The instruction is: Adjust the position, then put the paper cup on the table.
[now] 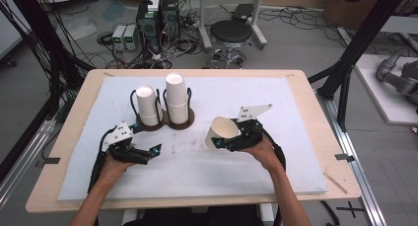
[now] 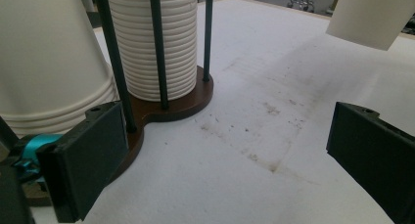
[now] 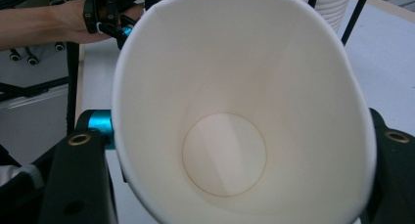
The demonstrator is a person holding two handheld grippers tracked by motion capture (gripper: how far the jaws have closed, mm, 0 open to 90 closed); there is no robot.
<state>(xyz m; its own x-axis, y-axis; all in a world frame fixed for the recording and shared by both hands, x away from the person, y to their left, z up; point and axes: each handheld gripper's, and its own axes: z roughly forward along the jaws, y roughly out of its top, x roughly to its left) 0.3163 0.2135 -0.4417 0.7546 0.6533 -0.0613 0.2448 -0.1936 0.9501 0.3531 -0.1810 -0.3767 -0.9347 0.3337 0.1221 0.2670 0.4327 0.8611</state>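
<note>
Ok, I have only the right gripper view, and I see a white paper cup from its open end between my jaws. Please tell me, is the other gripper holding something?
Observer: No. In the left gripper view the left gripper stands open, with bare white mat between its jaws.
Operator: Where is it compared with the cup holder?
Observer: Close in front of the brown cup holder, at the left stack's side, low over the mat.
Operator: Are both stacks equal in height?
Observer: No. In the high view the right stack of cups stands taller than the left stack.
Operator: And how does my cup lie?
Observer: The paper cup in the right gripper is tilted, its mouth facing left and up.
</note>
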